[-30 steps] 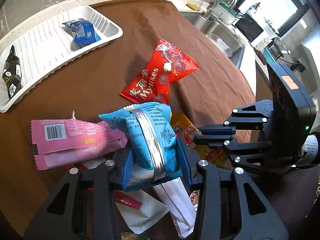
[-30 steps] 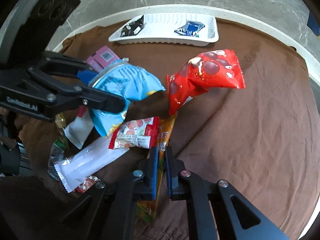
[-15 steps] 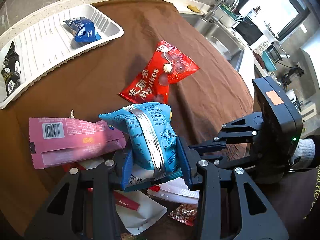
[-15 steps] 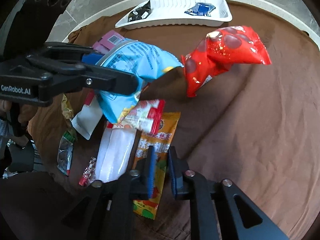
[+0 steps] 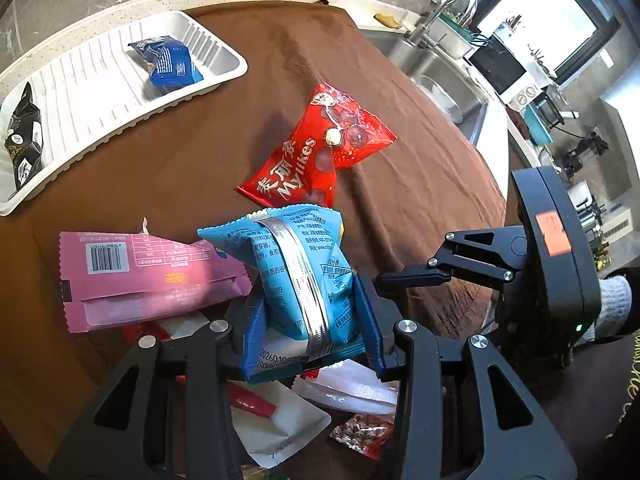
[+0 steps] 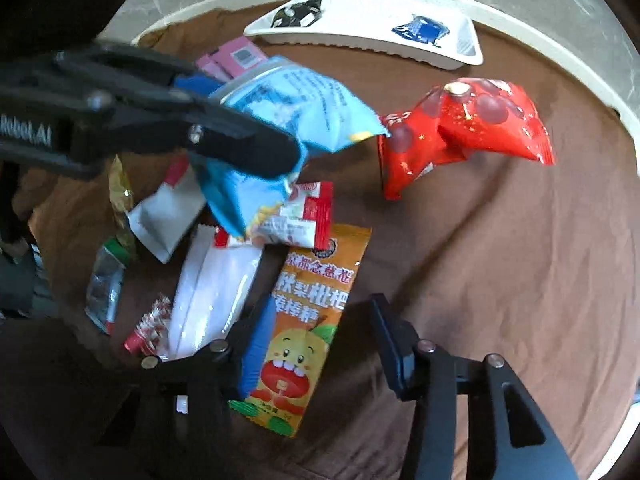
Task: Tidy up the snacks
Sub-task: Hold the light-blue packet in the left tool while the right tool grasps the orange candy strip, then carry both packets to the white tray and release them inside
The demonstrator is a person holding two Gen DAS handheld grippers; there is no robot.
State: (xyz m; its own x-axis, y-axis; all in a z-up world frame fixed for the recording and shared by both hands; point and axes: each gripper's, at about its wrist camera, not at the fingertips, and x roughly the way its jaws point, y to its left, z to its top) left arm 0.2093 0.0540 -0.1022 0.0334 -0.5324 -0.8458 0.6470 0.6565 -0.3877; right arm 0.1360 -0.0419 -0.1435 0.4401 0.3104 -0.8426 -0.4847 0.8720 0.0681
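My left gripper [image 5: 306, 320] is shut on a light blue snack bag [image 5: 292, 272] and holds it above the brown cloth; the bag also shows in the right wrist view [image 6: 288, 120]. My right gripper [image 6: 320, 340] is open and empty, hovering over an orange snack packet [image 6: 308, 320] that lies flat on the cloth. It also shows from the side in the left wrist view [image 5: 384, 280]. A red Mylikes bag [image 5: 316, 156] lies mid-table. A white tray [image 5: 100, 92] at the far left holds a dark blue packet [image 5: 168, 62] and a black packet [image 5: 22, 140].
A pink packet [image 5: 140, 276] lies left of the blue bag. White pouches [image 6: 212, 300], a red-white packet [image 6: 304, 216] and small candies [image 6: 148, 328] lie in a pile near me. A sink [image 5: 444, 80] sits beyond the table's far edge.
My right gripper has opened, letting go of the orange packet, and has risen. My left gripper still holds the blue bag and has lifted slightly.
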